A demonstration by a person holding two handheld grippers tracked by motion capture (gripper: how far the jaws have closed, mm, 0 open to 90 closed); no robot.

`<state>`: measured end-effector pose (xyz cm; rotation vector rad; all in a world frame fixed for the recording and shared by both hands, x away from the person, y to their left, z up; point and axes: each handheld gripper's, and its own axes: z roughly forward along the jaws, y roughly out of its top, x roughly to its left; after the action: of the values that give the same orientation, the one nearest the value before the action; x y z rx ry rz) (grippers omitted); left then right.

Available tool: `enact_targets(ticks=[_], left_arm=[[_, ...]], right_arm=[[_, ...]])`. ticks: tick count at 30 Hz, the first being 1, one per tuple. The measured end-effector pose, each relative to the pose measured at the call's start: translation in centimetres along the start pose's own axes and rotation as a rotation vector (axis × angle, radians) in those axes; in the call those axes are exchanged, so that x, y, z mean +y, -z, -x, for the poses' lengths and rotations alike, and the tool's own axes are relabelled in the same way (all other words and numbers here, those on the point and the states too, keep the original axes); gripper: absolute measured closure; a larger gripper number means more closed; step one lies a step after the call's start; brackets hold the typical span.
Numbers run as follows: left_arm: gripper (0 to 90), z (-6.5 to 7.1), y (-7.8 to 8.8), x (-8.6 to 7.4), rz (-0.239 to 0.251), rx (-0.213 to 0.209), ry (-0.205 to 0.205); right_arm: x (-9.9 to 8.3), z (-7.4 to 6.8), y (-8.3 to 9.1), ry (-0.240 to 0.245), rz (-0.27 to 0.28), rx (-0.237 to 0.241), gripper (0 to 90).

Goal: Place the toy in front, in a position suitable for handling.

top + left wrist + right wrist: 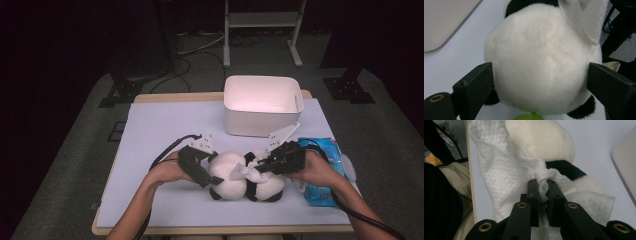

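Observation:
A black-and-white plush panda [227, 181] lies on the white table cover [165, 125] near the front edge. My left gripper [210, 171] comes in from the left, its jaws spread wide around the panda's white body [541, 55], and both pads [477, 82] touch the fur. From the right, my right gripper [257, 166] is shut on a bunched white wipe [245, 171]. In the right gripper view the wipe [501, 167] drapes over the panda [544, 137] ahead of the closed fingertips [542, 186].
A white plastic bin [262, 102] stands at the back of the table, behind the panda. A blue wipe packet [325, 172] lies at the right edge under my right forearm. Something small and green [529, 117] peeks out below the panda.

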<state>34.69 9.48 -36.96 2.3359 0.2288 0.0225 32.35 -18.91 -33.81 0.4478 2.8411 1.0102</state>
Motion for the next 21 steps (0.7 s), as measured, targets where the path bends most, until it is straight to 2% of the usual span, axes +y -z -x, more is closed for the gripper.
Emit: enact_targets(ticks=[4,8,12,15,21], left_arm=[[6.8,0.0,0.0,-0.3,-0.006,-0.008,0.009],[5.1,-0.2,-0.3,-0.4,0.008,-0.020,0.029],[5.5,-0.2,-0.5,-0.3,0.018,-0.036,0.030],[12.7,-0.1,-0.7,-0.1,0.019,-0.051,0.025],[16.7,0.1,-0.7,0.3,0.023,-0.048,0.030]], right_arm=[[-0.9,0.2,0.7,-0.013,0.014,-0.014,81.8],[-1.5,0.3,1.2,-0.024,0.017,-0.021,81.8],[-1.9,0.4,1.5,-0.030,0.016,-0.023,81.8],[-2.1,0.4,1.6,-0.034,0.015,-0.028,81.8],[-2.1,0.4,1.7,-0.033,0.018,-0.046,81.8]])
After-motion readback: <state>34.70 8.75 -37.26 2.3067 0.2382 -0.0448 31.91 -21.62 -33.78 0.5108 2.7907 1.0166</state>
